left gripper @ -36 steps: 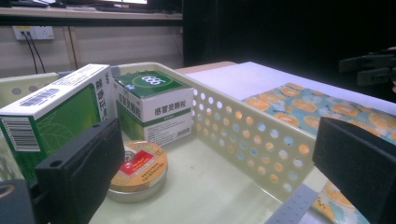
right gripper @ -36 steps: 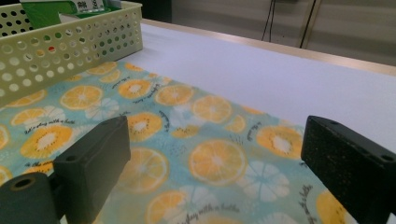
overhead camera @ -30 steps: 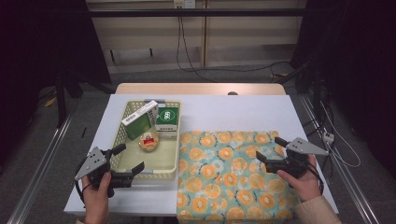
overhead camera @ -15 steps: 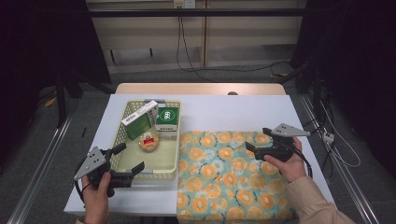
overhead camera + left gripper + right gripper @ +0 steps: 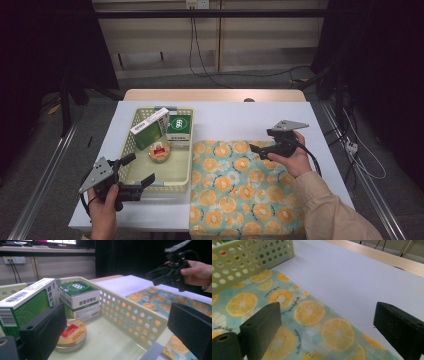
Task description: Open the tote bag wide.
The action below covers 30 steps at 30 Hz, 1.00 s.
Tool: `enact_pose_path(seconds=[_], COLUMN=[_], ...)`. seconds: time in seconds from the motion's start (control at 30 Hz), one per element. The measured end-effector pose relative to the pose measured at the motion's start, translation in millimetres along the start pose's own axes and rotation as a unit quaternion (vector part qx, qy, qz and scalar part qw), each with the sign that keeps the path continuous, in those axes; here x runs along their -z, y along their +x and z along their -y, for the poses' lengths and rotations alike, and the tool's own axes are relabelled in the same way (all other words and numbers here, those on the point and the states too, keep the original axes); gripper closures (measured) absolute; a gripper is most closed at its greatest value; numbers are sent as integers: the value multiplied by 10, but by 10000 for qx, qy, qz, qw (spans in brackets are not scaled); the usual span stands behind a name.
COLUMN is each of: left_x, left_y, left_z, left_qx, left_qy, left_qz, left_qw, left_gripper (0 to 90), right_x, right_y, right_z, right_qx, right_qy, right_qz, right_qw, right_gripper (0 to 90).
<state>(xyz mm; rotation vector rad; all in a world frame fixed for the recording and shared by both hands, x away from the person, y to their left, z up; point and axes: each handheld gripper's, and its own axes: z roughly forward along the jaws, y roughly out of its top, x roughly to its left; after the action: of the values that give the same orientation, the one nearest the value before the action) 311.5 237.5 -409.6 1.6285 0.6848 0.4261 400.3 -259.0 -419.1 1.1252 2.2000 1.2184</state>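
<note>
The right gripper (image 5: pixel 260 148) hovers over the far right corner of the cloth (image 5: pixel 240 195), at about 2 o'clock on the white tabletop (image 5: pixel 235 117). Its jaws stand wide apart with nothing between them. In the right gripper view they frame the cloth's (image 5: pixel 294 315) far edge, where the orange-slice print meets bare tabletop (image 5: pixel 347 277), and the basket's (image 5: pixel 249 257) perforated wall sits at 11 o'clock.

The left gripper (image 5: pixel 134 171) is at 7 o'clock on the tabletop, held by the left hand (image 5: pixel 102 205). Its jaws are also wide and empty, straddling the basket's (image 5: pixel 175 170) near left corner: one jaw over the left wall, the other at the near rim.

The cloth lies flat on the right half of the tabletop, its left edge just beside the basket and its near edge hanging over the front of the tabletop.

Inside the basket, a green box (image 5: pixel 149 128) lies tilted at 11 o'clock, a second box (image 5: pixel 179 128) stands at 1 o'clock touching it, and a round tin (image 5: pixel 159 151) sits just in front of both. The left gripper view shows the tin (image 5: pixel 71 336) on the basket floor (image 5: pixel 107 342).
</note>
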Motion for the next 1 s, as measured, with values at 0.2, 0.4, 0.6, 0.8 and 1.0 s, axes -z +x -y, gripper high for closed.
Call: enact_pose_path(seconds=[0.2, 0.4, 0.6, 0.8, 1.0], left_x=[-7, -12, -23, -24, -15], left_y=[-14, -14, -25, -18, -7], left_z=[-2, 3, 2, -8, -10], left_qx=[-21, -5, -6, -16, 29], left_qy=[3, 2, -1, 4, -59], left_qz=[29, 48, 83, 108, 115], left_qw=[10000, 10000, 10000, 9999, 9999], left_gripper=[20, 21, 20, 20, 20], right_x=[-184, -371, -581, -785, -870], right_y=[-27, -35, 0, 9, 7], right_z=[-83, -117, -73, -30, -6], right_qx=[-38, 36, 113, 264, 282], right_qy=[65, 210, 433, 670, 782], right_qz=[-120, -145, -234, -273, -372], right_qw=[9999, 9997, 9987, 9970, 9958], right_gripper=[157, 217, 286, 308, 385])
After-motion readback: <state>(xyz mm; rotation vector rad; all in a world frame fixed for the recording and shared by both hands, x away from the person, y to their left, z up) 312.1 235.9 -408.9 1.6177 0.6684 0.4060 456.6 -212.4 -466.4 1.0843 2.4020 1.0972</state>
